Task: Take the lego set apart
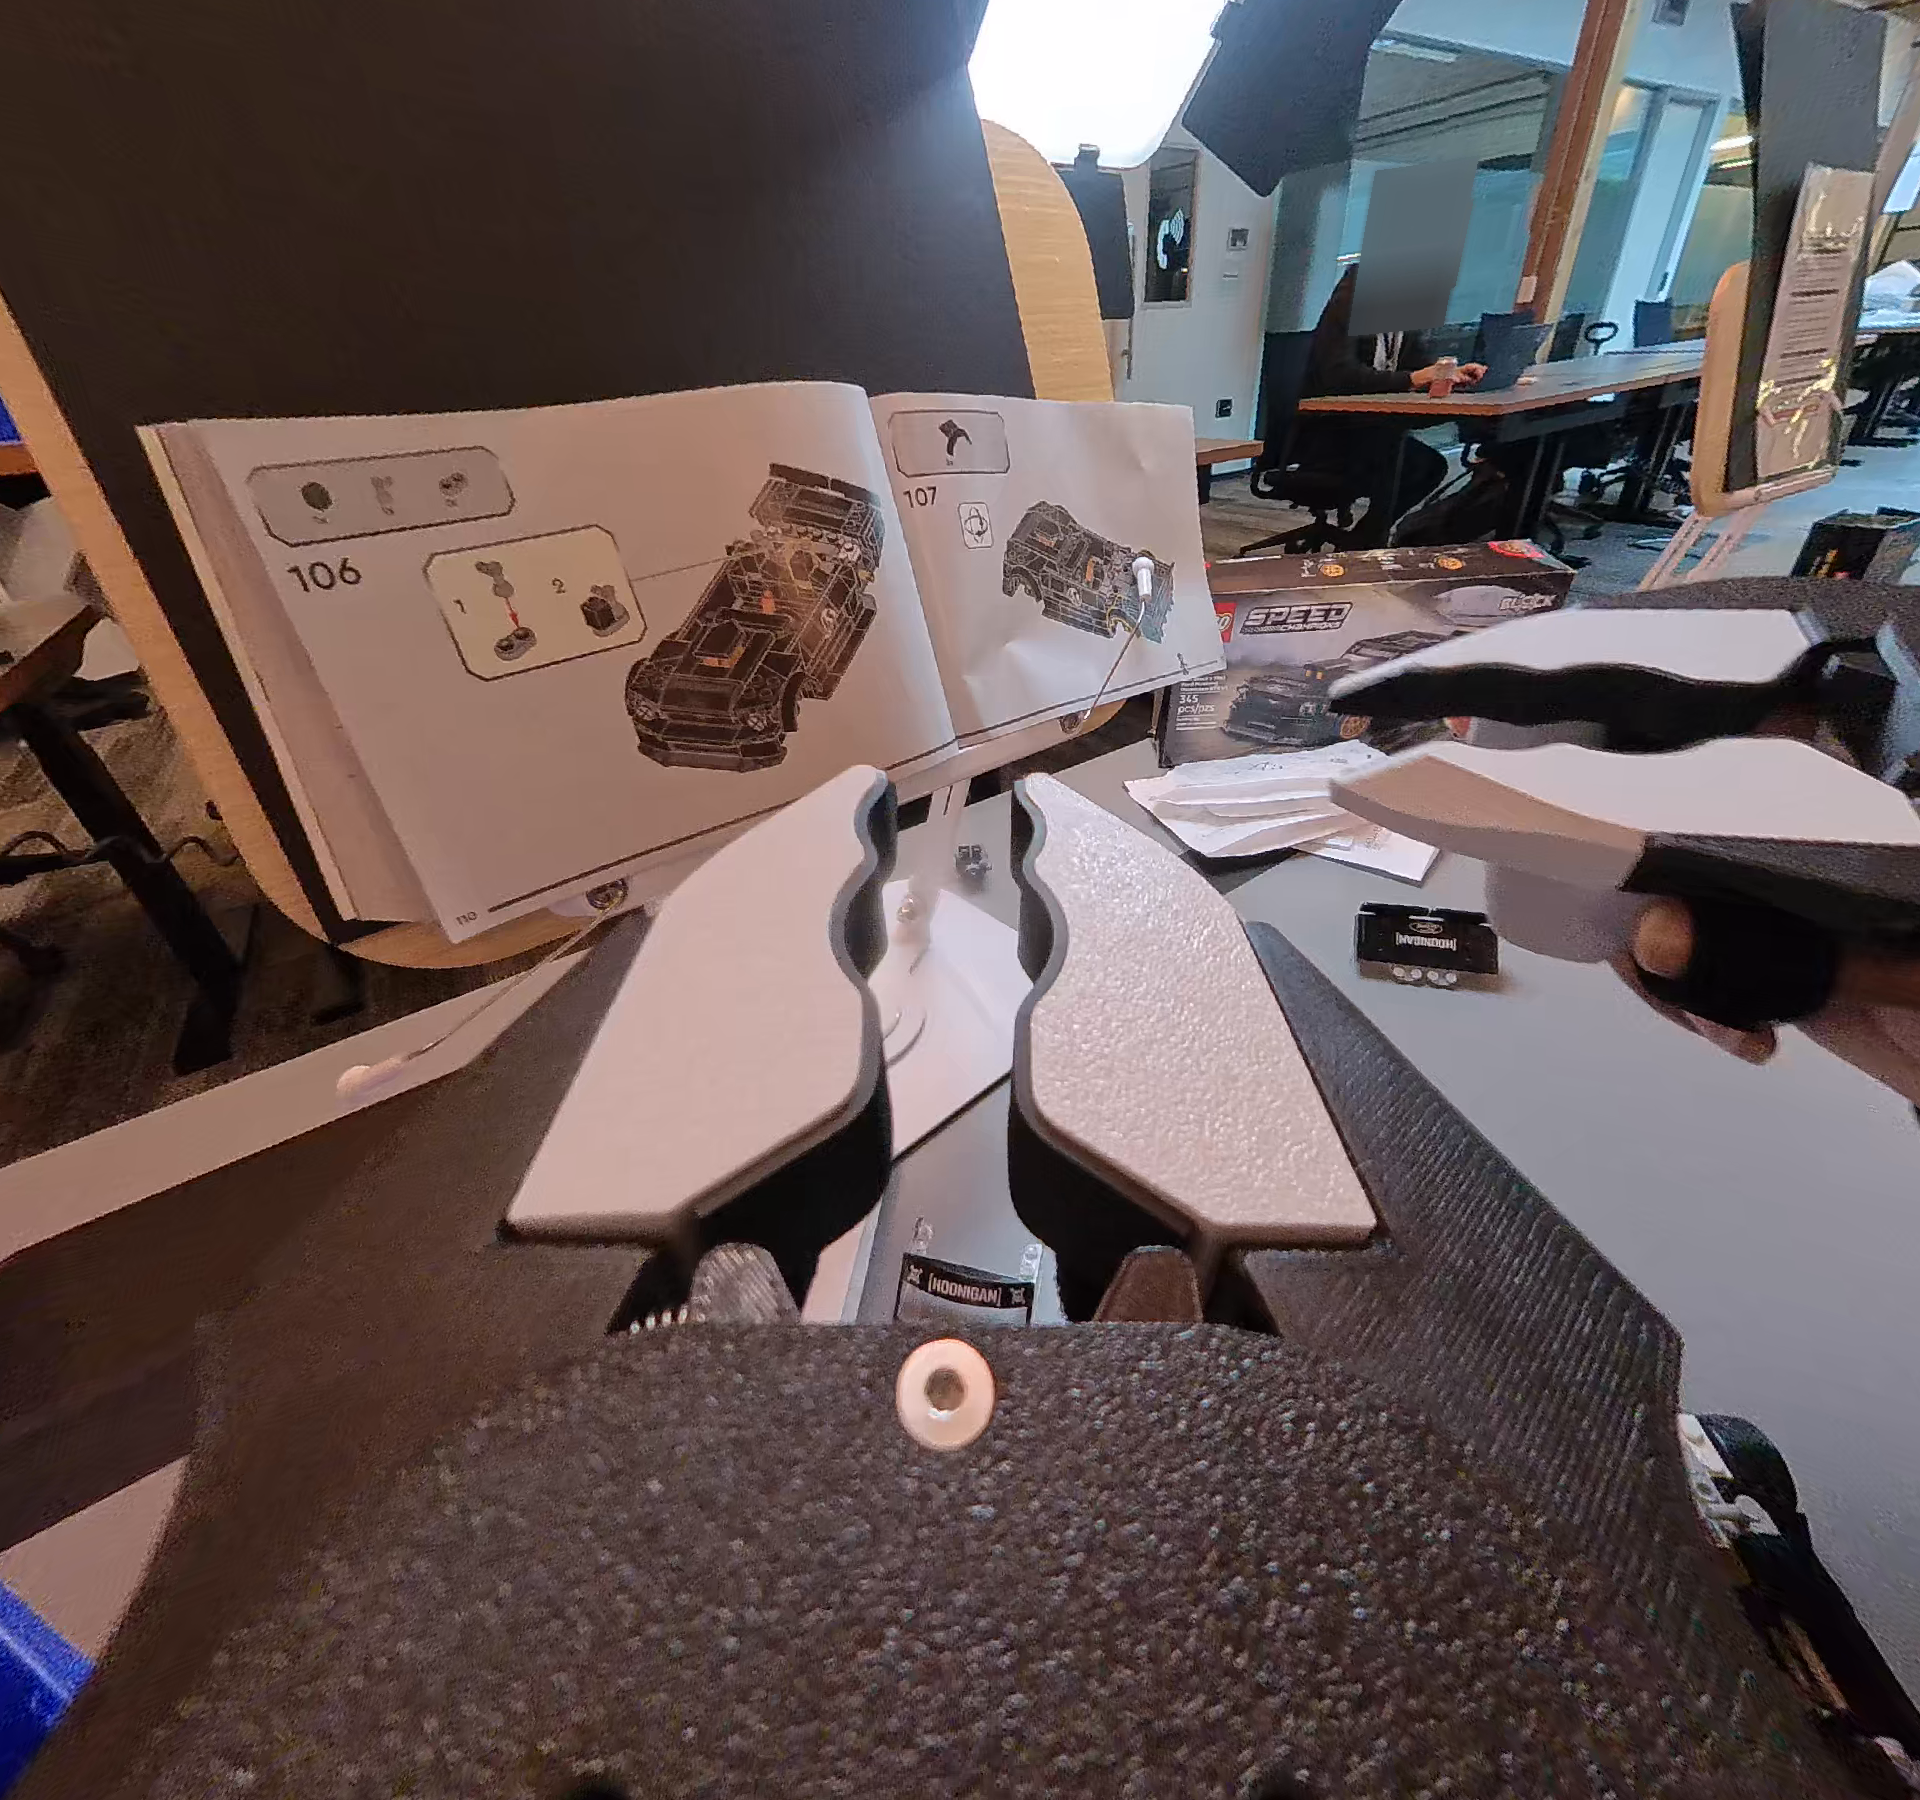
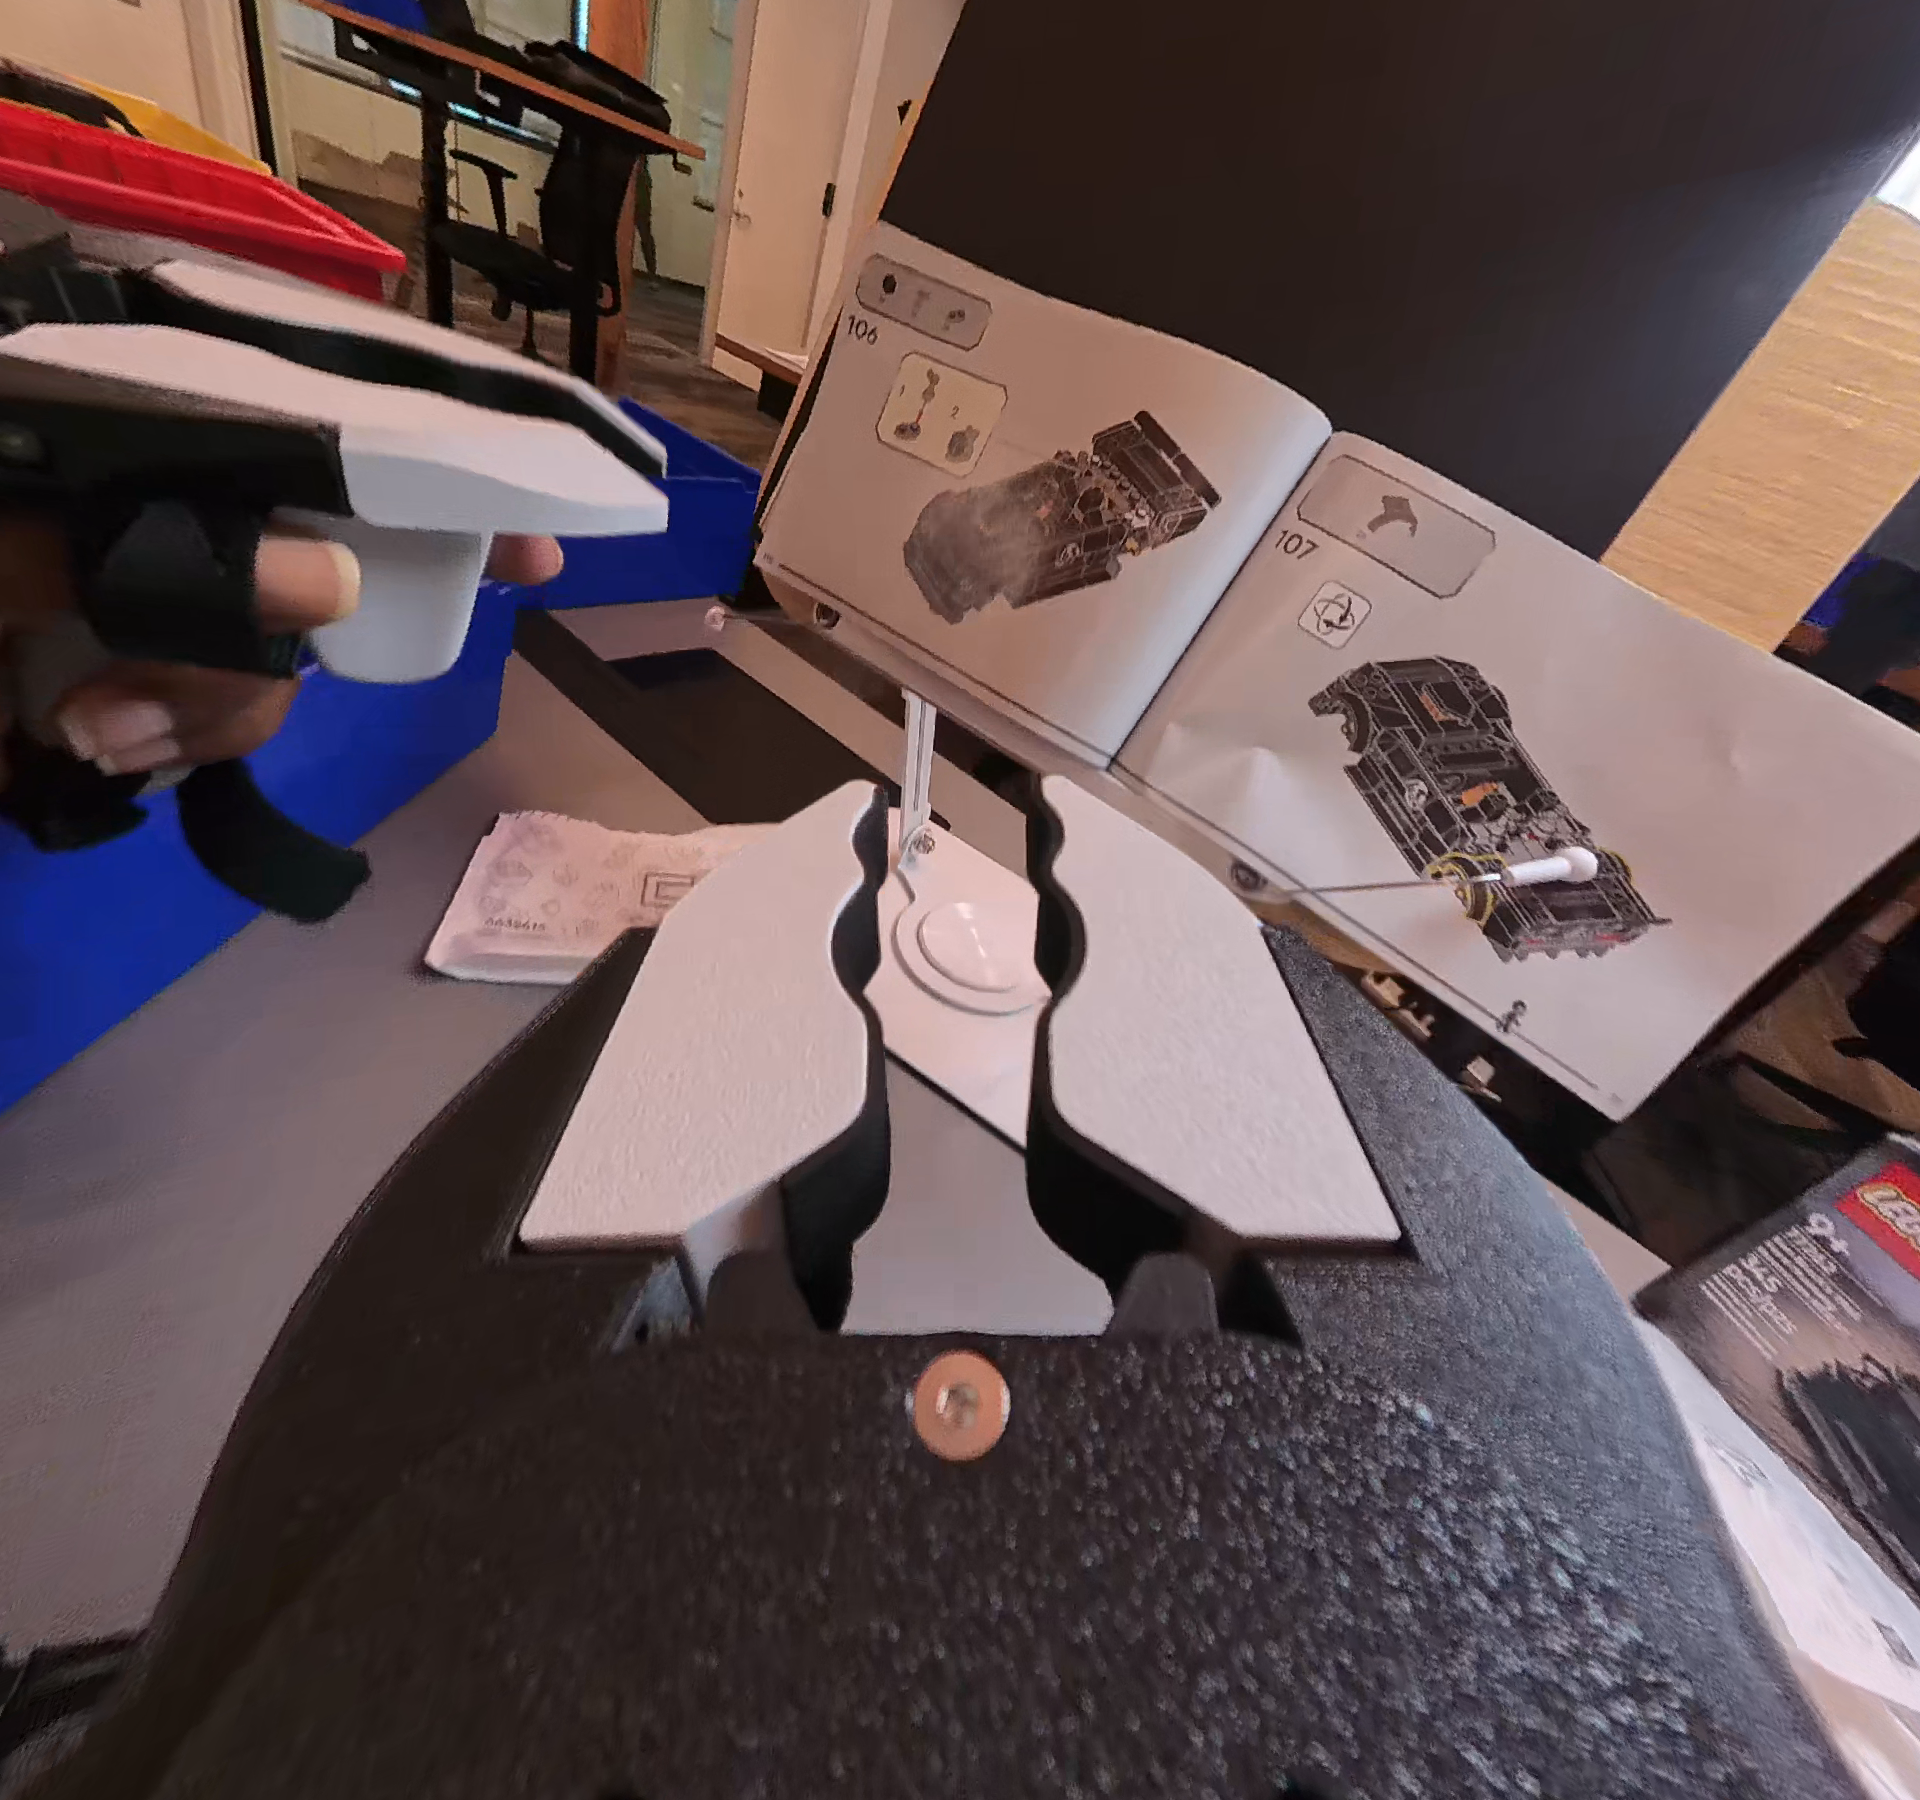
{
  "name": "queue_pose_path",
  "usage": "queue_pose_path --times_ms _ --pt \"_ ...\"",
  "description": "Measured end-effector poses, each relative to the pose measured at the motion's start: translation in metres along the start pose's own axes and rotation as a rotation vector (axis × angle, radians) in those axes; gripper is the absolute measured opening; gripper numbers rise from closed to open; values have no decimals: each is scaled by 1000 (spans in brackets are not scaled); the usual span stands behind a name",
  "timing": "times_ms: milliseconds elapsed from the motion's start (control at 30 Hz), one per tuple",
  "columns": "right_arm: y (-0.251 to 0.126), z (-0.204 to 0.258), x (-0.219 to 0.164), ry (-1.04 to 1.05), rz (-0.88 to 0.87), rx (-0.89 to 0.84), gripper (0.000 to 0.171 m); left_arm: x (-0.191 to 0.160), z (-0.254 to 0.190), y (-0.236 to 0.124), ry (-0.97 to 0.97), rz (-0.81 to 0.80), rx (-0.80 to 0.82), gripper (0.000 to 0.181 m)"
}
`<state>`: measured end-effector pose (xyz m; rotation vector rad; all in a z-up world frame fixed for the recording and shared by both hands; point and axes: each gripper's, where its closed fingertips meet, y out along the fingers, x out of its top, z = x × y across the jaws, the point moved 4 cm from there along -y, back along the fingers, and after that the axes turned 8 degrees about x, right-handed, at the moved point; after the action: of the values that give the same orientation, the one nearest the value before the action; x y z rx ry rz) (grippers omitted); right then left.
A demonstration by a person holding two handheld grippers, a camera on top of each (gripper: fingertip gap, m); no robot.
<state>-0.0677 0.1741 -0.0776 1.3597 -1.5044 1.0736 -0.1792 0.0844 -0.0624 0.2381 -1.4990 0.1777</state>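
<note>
Presently on the grey worktop (image 1: 1558, 1179), largest first:

- Instruction booklet (image 1: 582, 628) on a white stand, open, far edge.
- Set box (image 1: 1382, 649), far right corner.
- Left gripper (image 1: 951, 919) and right gripper (image 2: 956, 919): both parted, both empty, aloft.
- Black lego section (image 1: 1429, 938), loose, mid-right; another (image 1: 966, 1295) under the left gripper.
- Small dark piece (image 1: 971, 857) by the stand, possibly lego.

Judgement: disassembly begun; main model unseen, remainder unknown.

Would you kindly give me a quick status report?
Left hand-held gripper and right hand-held gripper: open, empty. Black lego piece loose on grey table. Instruction booklet on stand ahead.
</note>
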Motion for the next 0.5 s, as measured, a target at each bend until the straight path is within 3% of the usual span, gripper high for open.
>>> queue_pose_path --times_ms 333,500 --pt "-44 20 -43 -10 175 156 20 13 -11 -9 33 -8 -39 21" --pt "-67 44 -84 -5 353 379 20 22 -34 -20 69 33 -157 26"
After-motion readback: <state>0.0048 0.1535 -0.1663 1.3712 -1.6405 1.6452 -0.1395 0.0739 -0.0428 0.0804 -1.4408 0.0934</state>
